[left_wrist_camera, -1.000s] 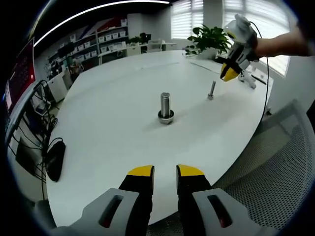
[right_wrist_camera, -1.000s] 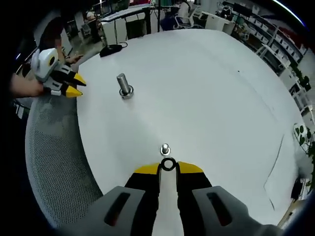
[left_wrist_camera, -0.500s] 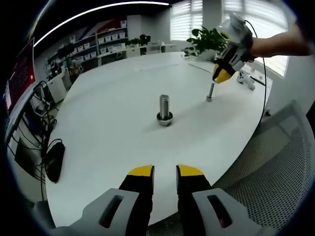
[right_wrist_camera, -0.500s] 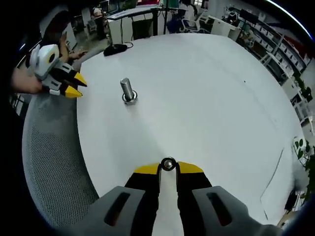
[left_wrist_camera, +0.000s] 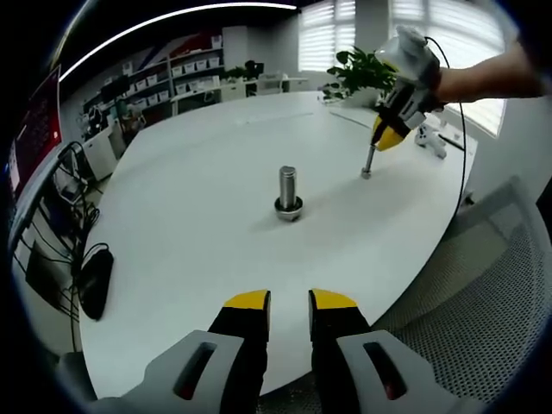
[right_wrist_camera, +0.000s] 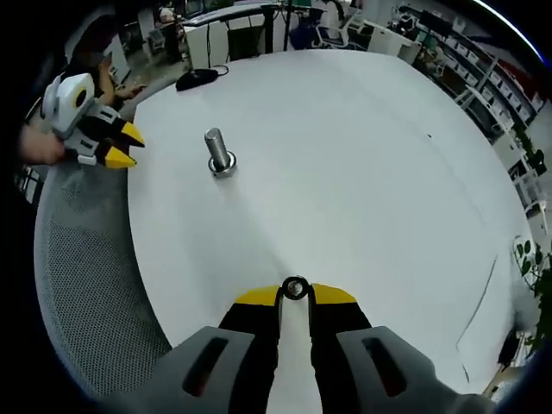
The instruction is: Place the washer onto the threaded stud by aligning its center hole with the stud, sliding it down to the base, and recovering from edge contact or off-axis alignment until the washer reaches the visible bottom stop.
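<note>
The right gripper (right_wrist_camera: 294, 296) has its yellow-tipped jaws clamped on a small silver metal washer (right_wrist_camera: 295, 288), held at the top of the thin threaded steel stud (left_wrist_camera: 369, 161) on the round white table (left_wrist_camera: 198, 198). The left gripper (left_wrist_camera: 289, 299) hovers at the table's edge, jaws slightly apart and holding nothing, with a thick grey bolt (left_wrist_camera: 288, 191) upright mid-table.

Plain white round table (left_wrist_camera: 190, 198). Yellow-tipped black jaws on grey bodies for left gripper (left_wrist_camera: 289, 300) and right gripper (right_wrist_camera: 294, 295). Silvery metal washer (right_wrist_camera: 295, 288), threaded stud (left_wrist_camera: 369, 159) and larger bolt (left_wrist_camera: 288, 191). Grey mesh chair (right_wrist_camera: 95, 285). Green-leaved plant (left_wrist_camera: 366, 67). Black mouse (left_wrist_camera: 95, 280).
</note>
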